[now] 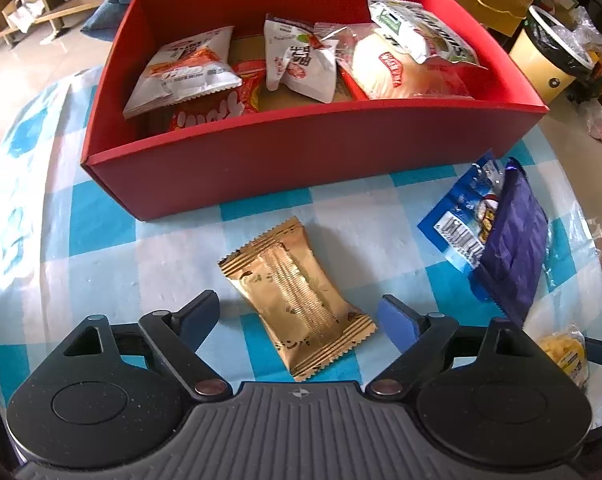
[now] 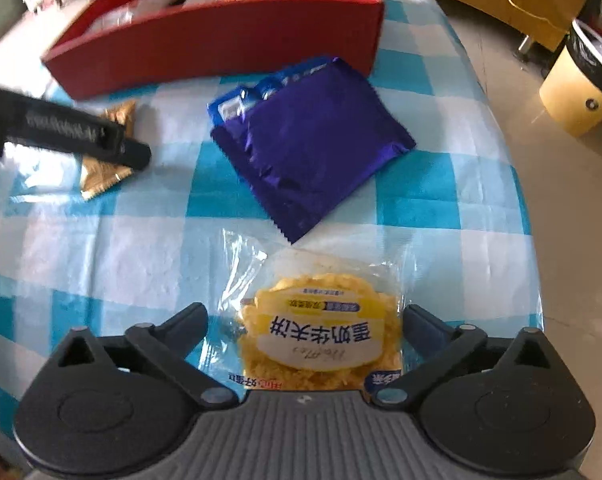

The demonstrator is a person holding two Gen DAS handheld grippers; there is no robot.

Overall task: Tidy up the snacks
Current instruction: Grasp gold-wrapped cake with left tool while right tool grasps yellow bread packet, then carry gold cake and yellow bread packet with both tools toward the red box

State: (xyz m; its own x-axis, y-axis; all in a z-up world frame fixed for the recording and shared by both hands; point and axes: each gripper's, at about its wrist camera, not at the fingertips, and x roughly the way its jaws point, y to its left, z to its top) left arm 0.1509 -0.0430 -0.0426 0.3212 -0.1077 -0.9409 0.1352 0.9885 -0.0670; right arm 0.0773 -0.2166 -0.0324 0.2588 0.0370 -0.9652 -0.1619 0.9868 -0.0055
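A gold packet [image 1: 297, 300] lies on the blue-checked cloth between the fingers of my left gripper [image 1: 297, 316], which is open, its pads clear of the wrapper. My right gripper [image 2: 305, 320] stands open around a clear packet with a yellow waffle [image 2: 321, 332], touching neither side. A purple packet [image 2: 313, 152] lies partly over a blue one [image 2: 241, 100] in front of the red box [image 2: 221, 44]. The red box [image 1: 301, 160] holds several snack packets. From the right wrist, one left gripper finger [image 2: 133, 152] shows above the gold packet [image 2: 101, 172].
The checked tablecloth [image 1: 101, 220] ends at the table's rounded right edge [image 2: 521, 200]. Beyond it, a yellow and white bin [image 1: 549, 60] with a plastic liner stands on the floor. Wooden furniture [image 1: 21, 0] lines the back of the room.
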